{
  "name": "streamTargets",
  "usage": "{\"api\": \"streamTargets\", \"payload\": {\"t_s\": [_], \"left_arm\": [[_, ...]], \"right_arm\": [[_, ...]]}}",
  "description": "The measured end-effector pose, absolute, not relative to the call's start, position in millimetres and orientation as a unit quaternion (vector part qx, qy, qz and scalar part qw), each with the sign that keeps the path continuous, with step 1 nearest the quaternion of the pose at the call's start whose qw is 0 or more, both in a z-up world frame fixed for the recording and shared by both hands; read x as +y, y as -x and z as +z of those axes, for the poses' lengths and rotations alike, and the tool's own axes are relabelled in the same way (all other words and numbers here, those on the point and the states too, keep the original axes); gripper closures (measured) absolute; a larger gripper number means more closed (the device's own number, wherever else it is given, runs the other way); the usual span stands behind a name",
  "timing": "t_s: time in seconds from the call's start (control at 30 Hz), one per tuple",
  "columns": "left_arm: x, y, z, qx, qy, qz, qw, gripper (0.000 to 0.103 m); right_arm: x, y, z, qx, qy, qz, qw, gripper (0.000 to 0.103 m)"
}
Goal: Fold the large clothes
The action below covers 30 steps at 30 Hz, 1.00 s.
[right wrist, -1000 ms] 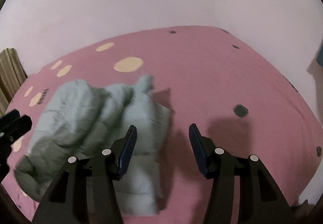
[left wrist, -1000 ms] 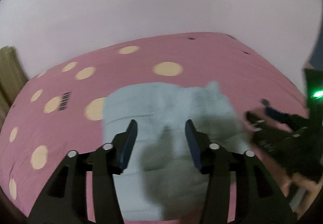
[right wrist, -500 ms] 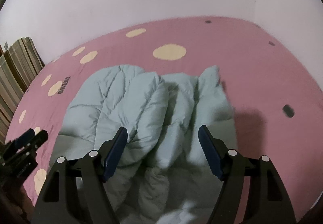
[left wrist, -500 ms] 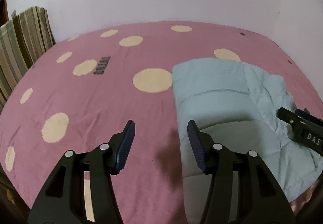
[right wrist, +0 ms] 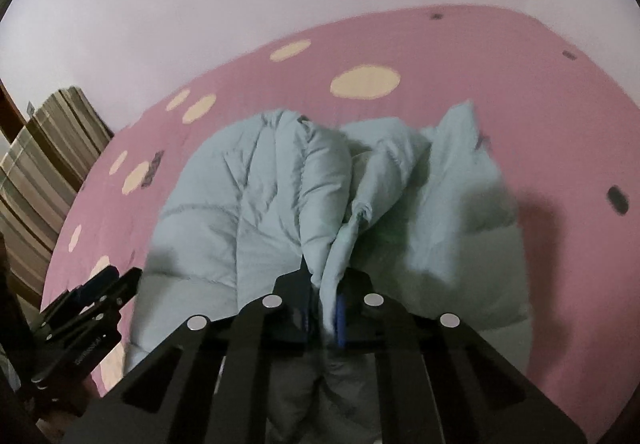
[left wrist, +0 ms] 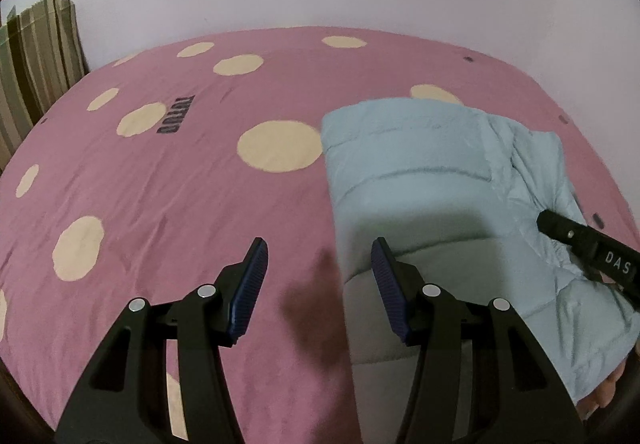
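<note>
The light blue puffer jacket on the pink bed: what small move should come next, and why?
Probably close the left gripper on the puffer jacket edge: its jaws stand open with only that edge between them, while the right gripper has just closed on a fold.

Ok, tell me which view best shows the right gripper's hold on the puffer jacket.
The right wrist view: the right gripper has just closed, its blue pads pinching a fold of the light blue puffer jacket. The left wrist view shows only that gripper's black body at the jacket's right side; the pinch is hidden.
</note>
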<state>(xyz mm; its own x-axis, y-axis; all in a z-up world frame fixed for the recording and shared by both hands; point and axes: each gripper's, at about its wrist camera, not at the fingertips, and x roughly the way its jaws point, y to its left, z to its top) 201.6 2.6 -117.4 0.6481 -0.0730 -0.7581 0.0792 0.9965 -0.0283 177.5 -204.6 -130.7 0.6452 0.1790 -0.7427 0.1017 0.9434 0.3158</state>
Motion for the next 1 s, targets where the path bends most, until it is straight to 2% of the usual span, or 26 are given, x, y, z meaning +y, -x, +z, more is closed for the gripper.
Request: {"api": "streamTargets", "payload": {"t_s": [0.27,0.67,0.83,0.93,1.0], "left_arm": [[-48,-209,-109,0.412,-0.017,-0.095,0.906,0.049],[-104,-223,-159,0.450,-0.086,-0.102,0.883,0.049],[-111,-222,-174,0.451,-0.107,-0.096,0.881,0.049],[-111,-217,-169,0.441,-0.118,-0.097,0.885,0.050],[-108,-213,-161,0.437,-0.119,-0.101,0.886,0.050]], "right_arm": [[-257,-170,-114,0.397,-0.146,-0.031,0.906,0.095],[-299,-178,-187,0.440,-0.174,-0.031,0.880,0.093],[-305,-180,-201,0.442,-0.194,-0.021,0.875,0.093],[-306,-180,-196,0.442,-0.192,-0.013,0.876,0.089],[-308,-179,-189,0.446,-0.179,-0.015,0.877,0.082]]}}
